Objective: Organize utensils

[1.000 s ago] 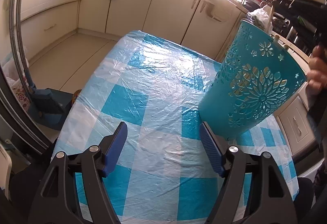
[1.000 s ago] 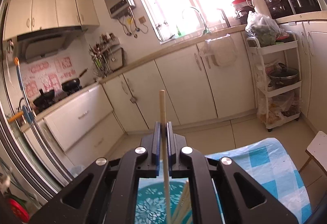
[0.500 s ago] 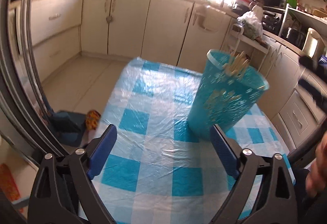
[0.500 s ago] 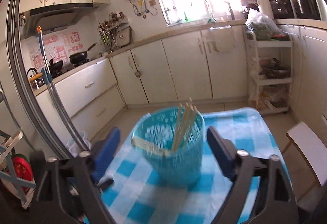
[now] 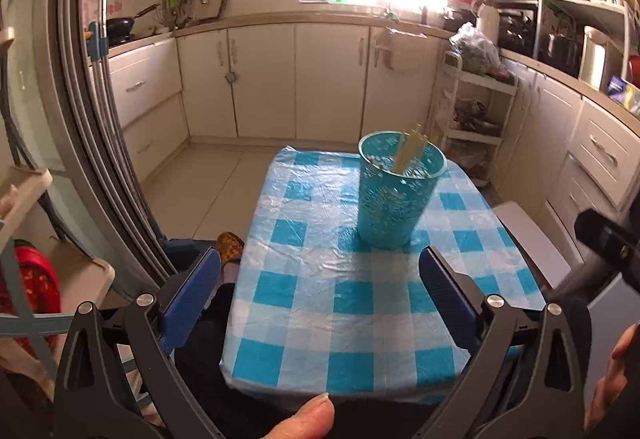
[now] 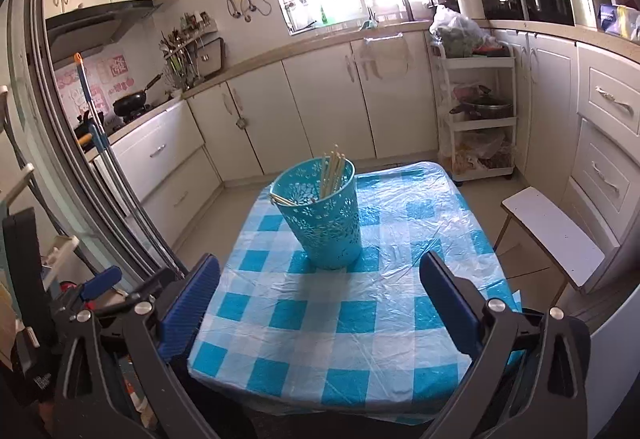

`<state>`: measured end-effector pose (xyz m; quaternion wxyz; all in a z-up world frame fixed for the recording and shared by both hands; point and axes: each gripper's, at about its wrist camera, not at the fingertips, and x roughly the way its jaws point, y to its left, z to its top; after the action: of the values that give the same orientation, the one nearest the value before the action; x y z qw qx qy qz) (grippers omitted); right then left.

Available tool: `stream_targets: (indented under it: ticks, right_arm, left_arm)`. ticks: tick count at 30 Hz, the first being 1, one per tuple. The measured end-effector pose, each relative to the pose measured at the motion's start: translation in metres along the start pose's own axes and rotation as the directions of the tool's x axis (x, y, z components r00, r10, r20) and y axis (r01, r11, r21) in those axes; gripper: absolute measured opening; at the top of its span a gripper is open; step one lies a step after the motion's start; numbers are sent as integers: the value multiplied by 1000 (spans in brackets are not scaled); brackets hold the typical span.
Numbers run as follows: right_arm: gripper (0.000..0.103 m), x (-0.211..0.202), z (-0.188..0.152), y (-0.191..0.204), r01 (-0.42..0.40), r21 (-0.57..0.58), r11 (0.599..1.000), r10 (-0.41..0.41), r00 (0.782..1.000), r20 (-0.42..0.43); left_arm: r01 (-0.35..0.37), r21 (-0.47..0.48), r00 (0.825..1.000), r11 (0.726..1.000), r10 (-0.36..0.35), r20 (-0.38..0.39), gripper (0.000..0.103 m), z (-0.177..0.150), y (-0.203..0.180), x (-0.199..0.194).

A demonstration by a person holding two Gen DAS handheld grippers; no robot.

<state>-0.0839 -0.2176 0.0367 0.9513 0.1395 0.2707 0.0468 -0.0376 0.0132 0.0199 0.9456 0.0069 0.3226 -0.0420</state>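
Observation:
A teal cut-out holder (image 5: 396, 199) stands upright at the far part of the small table with the blue-and-white checked cover (image 5: 320, 303). Several pale wooden chopsticks (image 5: 408, 155) lean inside it. It also shows in the right wrist view (image 6: 324, 219), with the chopsticks (image 6: 332, 175) upright and one lying across the rim. My left gripper (image 5: 320, 299) is open and empty, pulled back over the table's near edge. My right gripper (image 6: 320, 303) is open and empty, also back at the near edge.
A white stool (image 6: 552, 235) stands right of the table. A white rolling shelf cart (image 6: 476, 111) is at the back right. Cream cabinets (image 5: 300, 79) run along the far wall. A curved glass door frame (image 5: 80, 119) is at left.
My right gripper opened and let a chopstick go into the holder, then drew back. Both grippers have pulled away from the holder to the table's near edge.

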Motion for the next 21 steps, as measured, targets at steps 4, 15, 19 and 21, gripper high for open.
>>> stream_targets:
  ticks: [4,15,19,21]
  right_arm:
    - [96,-30,0,17,-20,14,1000,20,999,27]
    - [96,-74,-45,38,-18,11,1000,17,996,83]
    - [96,-86,-46,41,-20,7,1000,19,994,105]
    - [96,-90,-47,45,-20,-9,1000,21,993,117]
  left_arm:
    - [-18,80,1000,997,19,-11,96,3,-6,-29]
    - [-60,-52,996,997,63,58,96,-17,19,-97]
    - [-53,-49,995,997,57,84,96,-21,19,-109]
    - [-54,-28,993,998,57,105,96,-22,15,-117]
